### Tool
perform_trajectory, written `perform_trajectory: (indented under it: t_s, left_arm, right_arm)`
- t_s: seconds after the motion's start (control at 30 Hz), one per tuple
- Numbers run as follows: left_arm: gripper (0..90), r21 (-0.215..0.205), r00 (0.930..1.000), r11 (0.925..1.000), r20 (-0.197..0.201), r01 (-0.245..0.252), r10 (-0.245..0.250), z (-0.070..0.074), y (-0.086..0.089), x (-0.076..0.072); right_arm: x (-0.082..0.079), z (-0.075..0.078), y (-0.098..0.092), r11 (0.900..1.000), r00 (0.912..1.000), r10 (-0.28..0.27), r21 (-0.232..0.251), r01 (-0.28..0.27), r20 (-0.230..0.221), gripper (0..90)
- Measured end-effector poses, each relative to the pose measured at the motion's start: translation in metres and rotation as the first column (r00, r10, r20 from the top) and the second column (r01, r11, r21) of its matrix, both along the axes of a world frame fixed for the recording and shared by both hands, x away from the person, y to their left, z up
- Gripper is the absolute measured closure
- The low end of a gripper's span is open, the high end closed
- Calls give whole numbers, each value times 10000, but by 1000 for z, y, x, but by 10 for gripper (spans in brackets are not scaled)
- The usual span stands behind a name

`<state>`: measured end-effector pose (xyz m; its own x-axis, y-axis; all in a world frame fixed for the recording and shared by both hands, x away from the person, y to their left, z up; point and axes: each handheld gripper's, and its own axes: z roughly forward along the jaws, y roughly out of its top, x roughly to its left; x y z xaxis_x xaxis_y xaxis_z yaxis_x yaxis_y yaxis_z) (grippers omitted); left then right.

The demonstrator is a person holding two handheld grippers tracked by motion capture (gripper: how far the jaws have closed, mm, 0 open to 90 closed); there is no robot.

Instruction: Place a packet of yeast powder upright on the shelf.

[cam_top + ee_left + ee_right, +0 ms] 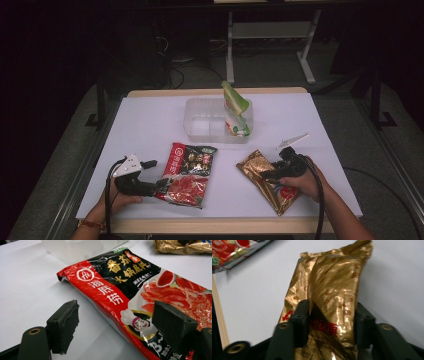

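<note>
A red and black hotpot seasoning packet (192, 167) (125, 277) lies flat on the white table, left of centre. My left gripper (157, 173) (116, 306) is open at its near left edge. One jaw stands on the bare table and the other hangs over the packet's printed face. A crinkled gold foil packet (255, 165) (332, 277) lies at the right. My right gripper (270, 172) (333, 307) is shut on it, and the foil buckles up between the two jaws.
A clear plastic tub (200, 122) stands at the middle back of the table (150, 125), with a green and white packet (235, 107) leaning upright in its right end. A wooden edge runs along the table front. Dark floor and desk legs lie beyond.
</note>
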<state>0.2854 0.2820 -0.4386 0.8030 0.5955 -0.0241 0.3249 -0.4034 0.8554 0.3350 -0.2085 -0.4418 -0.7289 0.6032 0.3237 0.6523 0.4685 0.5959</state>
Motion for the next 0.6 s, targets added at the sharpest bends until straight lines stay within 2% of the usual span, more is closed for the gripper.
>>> perform_trajectory:
  t_s: [0.13,0.27,0.37,0.43,0.53,0.6]
  left_arm:
    - [207,-115,10000,9999,-57,25,-26,1,-3,-1]
    - [206,-116,9999,9999,2,119,-119,4,-6,-2]
    - [207,-312,9998,9993,-18,191,-192,9,-10,-2]
    - [207,-593,9994,9978,-116,307,-315,14,-14,-1]
    - [207,-643,9979,9958,-35,648,-651,23,-26,0]
    - [207,-844,9951,9919,-182,953,-971,27,-35,1]
  right_arm:
    - [-3,7,2,9999,9994,115,-11,-115,327,668]
    - [-8,14,1,9990,9988,173,402,-192,468,748]
    - [-12,20,4,9982,9973,332,482,-363,649,775]
    - [-15,25,6,9974,9955,403,554,-452,863,785]
    - [-19,33,8,9951,9922,400,857,-504,1183,795]
    - [-22,39,11,9930,9894,286,1092,-444,1427,798]
